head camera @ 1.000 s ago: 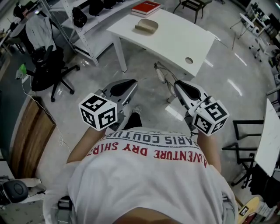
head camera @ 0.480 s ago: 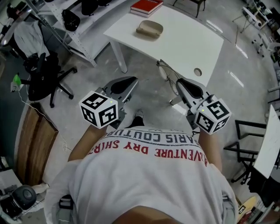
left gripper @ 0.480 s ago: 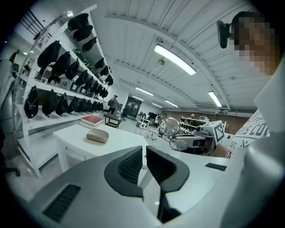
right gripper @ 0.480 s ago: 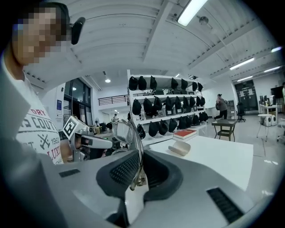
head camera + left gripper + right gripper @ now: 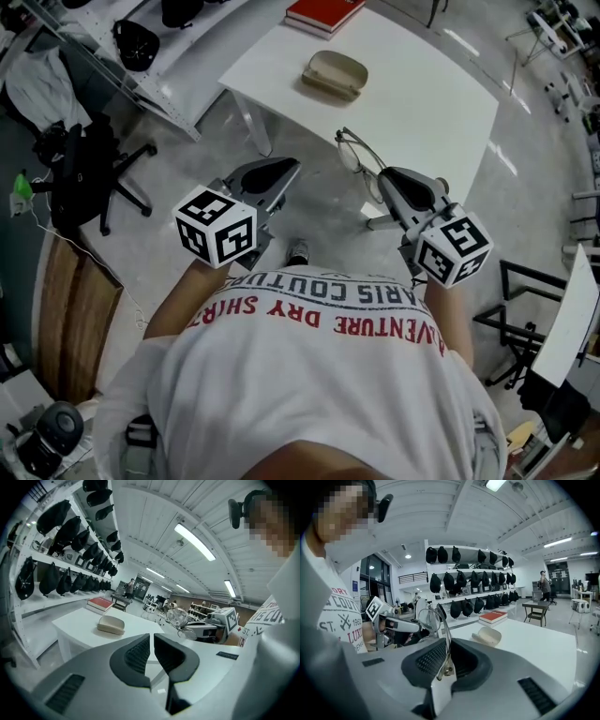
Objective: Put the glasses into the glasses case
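The wire-framed glasses (image 5: 356, 155) hang out ahead of my right gripper (image 5: 386, 176), which is shut on one temple arm. In the right gripper view the temple stands between the pads and the lenses (image 5: 428, 620) rise above my right gripper (image 5: 446, 648). The beige glasses case (image 5: 335, 73) lies closed on the white table (image 5: 422, 103), ahead of both grippers and apart from them; the same case (image 5: 111, 625) (image 5: 487, 636) shows in both gripper views. My left gripper (image 5: 281, 167) (image 5: 152, 637) is held over the floor short of the table edge, shut with nothing in it.
A red book (image 5: 323, 11) lies at the table's far end. Shelving with dark bags (image 5: 141, 42) stands to the left, with a black office chair (image 5: 84, 169) nearer. A black metal frame (image 5: 534, 300) is at the right. The table has a round hole (image 5: 454, 187).
Both grippers have come forward toward the white table, the right one carrying the glasses. The table and case now sit closer and lower in the head view.
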A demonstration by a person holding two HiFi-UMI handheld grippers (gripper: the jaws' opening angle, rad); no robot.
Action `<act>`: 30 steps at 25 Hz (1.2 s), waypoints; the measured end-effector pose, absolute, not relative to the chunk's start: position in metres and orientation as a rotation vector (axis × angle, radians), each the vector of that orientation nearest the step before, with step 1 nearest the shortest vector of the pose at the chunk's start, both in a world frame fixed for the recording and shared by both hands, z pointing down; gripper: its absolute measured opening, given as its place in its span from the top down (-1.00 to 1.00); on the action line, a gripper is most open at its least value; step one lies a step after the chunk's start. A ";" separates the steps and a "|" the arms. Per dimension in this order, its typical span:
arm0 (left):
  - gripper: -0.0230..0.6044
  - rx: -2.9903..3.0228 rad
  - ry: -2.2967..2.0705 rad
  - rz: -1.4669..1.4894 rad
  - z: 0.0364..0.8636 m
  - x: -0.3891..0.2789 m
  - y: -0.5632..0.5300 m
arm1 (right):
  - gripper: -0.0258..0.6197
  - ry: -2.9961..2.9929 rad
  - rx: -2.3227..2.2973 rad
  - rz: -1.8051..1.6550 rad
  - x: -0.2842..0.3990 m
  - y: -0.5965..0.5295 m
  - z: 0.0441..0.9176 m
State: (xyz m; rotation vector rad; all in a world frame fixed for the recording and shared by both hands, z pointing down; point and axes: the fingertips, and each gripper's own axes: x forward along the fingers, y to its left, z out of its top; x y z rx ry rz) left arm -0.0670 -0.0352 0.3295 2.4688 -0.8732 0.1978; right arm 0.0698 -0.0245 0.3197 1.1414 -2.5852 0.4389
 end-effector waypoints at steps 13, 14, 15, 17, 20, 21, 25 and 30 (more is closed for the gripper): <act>0.78 2.466 -0.800 0.248 0.359 -0.075 -0.113 | 0.78 -2.514 1.197 0.451 0.061 -0.096 0.345; 0.78 2.464 -0.796 0.250 0.362 -0.074 -0.116 | 0.78 -2.508 1.195 0.449 0.062 -0.098 0.347; 0.78 2.462 -0.794 0.252 0.364 -0.074 -0.118 | 0.78 -2.502 1.194 0.448 0.063 -0.100 0.349; 0.78 2.459 -0.794 0.258 0.368 -0.072 -0.123 | 0.78 -2.497 1.198 0.448 0.067 -0.106 0.352; 0.78 2.456 -0.794 0.265 0.372 -0.068 -0.131 | 0.78 -2.494 1.200 0.446 0.071 -0.115 0.355; 0.78 2.454 -0.794 0.268 0.372 -0.067 -0.134 | 0.78 -2.494 1.200 0.446 0.072 -0.119 0.356; 0.78 2.446 -0.801 0.282 0.372 -0.059 -0.152 | 0.78 -2.506 1.189 0.455 0.078 -0.140 0.356; 0.78 2.425 -0.808 0.301 0.375 -0.048 -0.180 | 0.78 -2.505 1.157 0.490 0.084 -0.170 0.365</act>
